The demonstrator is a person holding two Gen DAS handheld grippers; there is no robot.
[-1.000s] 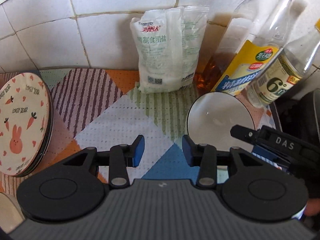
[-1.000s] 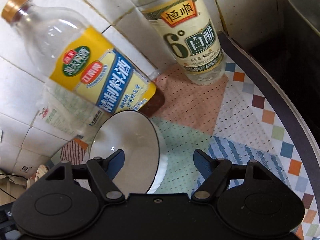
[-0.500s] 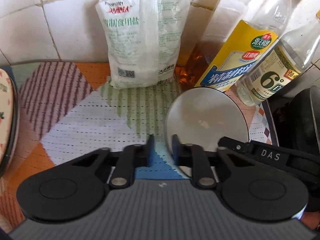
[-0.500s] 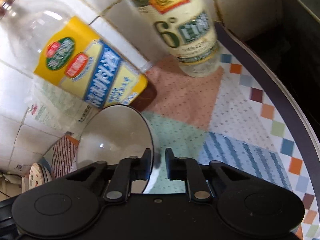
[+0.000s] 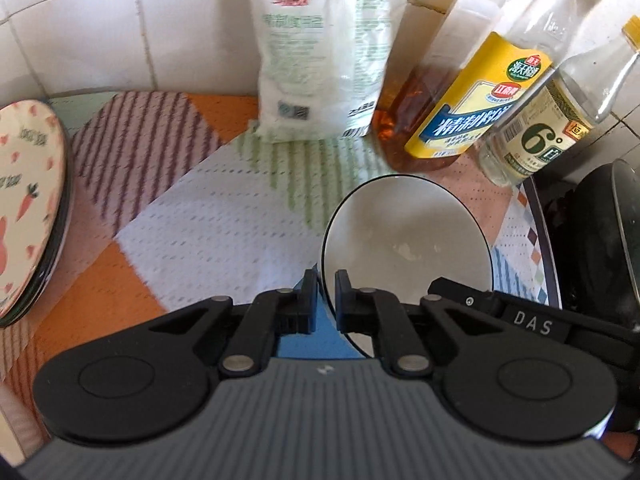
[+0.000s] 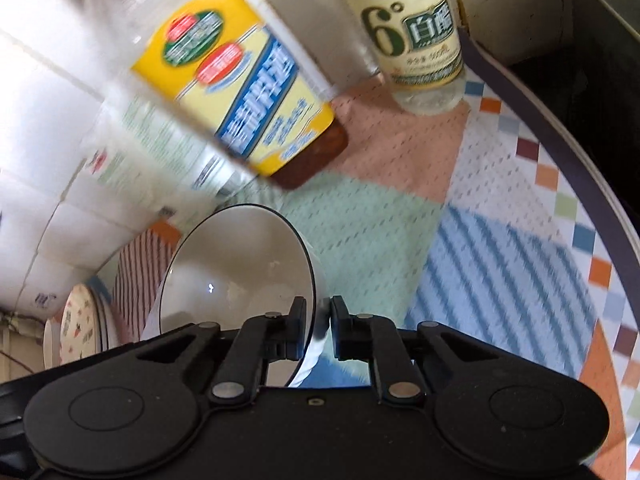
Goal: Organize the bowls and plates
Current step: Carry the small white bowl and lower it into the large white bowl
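Note:
A white bowl (image 5: 404,248) with a dark rim is held between both grippers above the patterned mat. My left gripper (image 5: 325,304) is shut on the bowl's left rim. My right gripper (image 6: 318,328) is shut on the bowl's (image 6: 236,272) right rim, and its black body (image 5: 532,320) shows at the right of the left wrist view. A stack of plates, the top one with carrot and rabbit prints (image 5: 28,208), lies at the far left on the mat; it also shows small in the right wrist view (image 6: 76,332).
A bag of salt (image 5: 320,52) leans on the tiled wall. A yellow-label cooking wine bottle (image 5: 472,92) and a vinegar bottle (image 5: 540,136) stand behind the bowl. A dark pot (image 5: 600,240) sits off the mat at the right.
Both grippers closed onto the bowl's rim, from open a second ago. The bowl has lifted and shifted slightly left, away from the bottles; the plate stack is back in the left view.

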